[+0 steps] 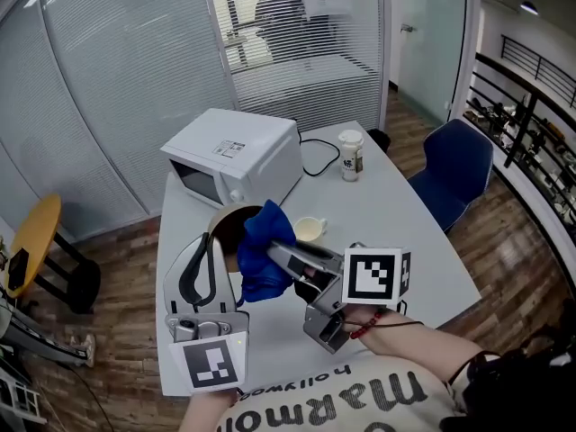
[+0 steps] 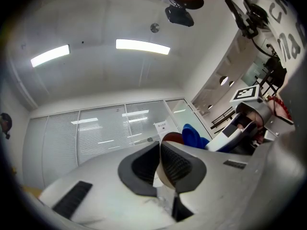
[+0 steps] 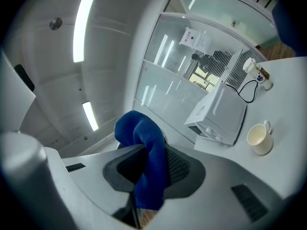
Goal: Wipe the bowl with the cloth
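My left gripper [image 1: 210,241] is shut on the rim of a brown bowl [image 1: 230,225] and holds it up over the white table [image 1: 396,223]. In the left gripper view the bowl's tan edge [image 2: 164,174] is pinched between the ribbed pads of the left gripper [image 2: 160,150], and its reddish body [image 2: 173,138] shows beyond them. My right gripper [image 1: 277,252] is shut on a blue cloth [image 1: 261,261] that lies against the bowl's opening. In the right gripper view the cloth [image 3: 144,138] bulges out above and below the jaws of the right gripper [image 3: 153,164].
A white microwave [image 1: 236,156] stands at the back of the table with a black cable beside it. A lidded paper cup [image 1: 351,156] and a small cream mug [image 1: 309,230] stand nearby. A blue chair [image 1: 454,169] is at the right, a yellow stool [image 1: 31,241] at the left.
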A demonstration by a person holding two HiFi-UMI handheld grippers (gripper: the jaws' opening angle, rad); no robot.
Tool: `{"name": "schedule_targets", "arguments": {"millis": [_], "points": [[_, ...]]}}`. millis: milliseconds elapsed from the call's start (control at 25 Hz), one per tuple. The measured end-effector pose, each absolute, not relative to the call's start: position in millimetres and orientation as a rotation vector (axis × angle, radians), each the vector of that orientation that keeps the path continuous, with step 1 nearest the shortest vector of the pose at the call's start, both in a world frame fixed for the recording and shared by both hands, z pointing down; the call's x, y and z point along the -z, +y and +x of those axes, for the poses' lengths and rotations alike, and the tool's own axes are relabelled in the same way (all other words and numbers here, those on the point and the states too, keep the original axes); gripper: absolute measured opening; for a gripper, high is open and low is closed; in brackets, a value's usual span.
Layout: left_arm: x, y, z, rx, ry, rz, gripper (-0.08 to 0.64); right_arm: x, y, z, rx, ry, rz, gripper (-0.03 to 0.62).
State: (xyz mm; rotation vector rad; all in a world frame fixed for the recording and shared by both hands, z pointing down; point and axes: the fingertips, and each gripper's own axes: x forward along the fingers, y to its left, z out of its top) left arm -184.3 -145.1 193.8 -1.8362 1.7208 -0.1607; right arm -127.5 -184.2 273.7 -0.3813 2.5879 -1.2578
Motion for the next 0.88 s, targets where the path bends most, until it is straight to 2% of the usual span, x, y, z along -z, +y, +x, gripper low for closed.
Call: {"name": "schedule_targets", "arguments": {"millis": [520, 880], "points": [[-200.6, -154.7, -203.0, 0.086, 1.826, -1.894, 0.012, -281.1, -169.9, -141.9, 1.361, 2.598, -0.260, 0.100], [-201.2, -158.4, -187.4, 0.101, 1.742, -1.927, 0.011, -258.2, -175.1, -145.3, 0.980, 2.856, -0.335, 0.100]]}}
